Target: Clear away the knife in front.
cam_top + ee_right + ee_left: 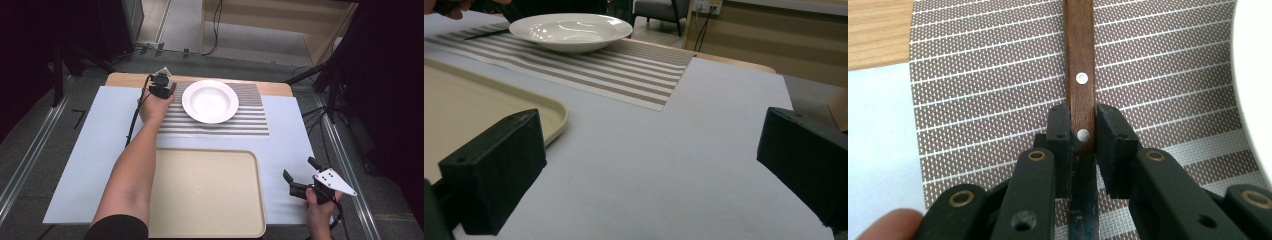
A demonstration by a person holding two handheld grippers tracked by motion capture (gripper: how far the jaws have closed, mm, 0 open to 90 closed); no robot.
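**Desk:** What does the left gripper (1083, 137) have at the far left corner of the striped placemat (998, 100)?

**Photographer:** A knife (1081, 65) with a riveted wooden handle. In the left gripper view the two black jaws stand against either side of that handle, pads pressed to the wood where it meets the blade, so the tool is clamped on the knife. The knife lies flat on the placemat, just beside the left rim of the white bowl (210, 101).

**Desk:** And the other hand?

**Photographer:** The right gripper (300, 175) waits near the table's near right corner, jaws spread wide with nothing between them, off the right edge of the beige tray (207, 192).

**Desk:** Which step is this?

**Photographer:** It reads as the grasp, just made. The knife does not look lifted yet. The next move likely calls for a straight, level lift, clear of the bowl's rim, with the blade kept from tipping since the hold sits near the blade end of the handle.

**Desk:** The setting?

**Photographer:** A pale sheet (90, 150) covers most of the wooden table (122, 79), with the placemat along its far edge and the tray along its near edge. Beyond lie a grey floor, trailing cables and a light wooden frame.
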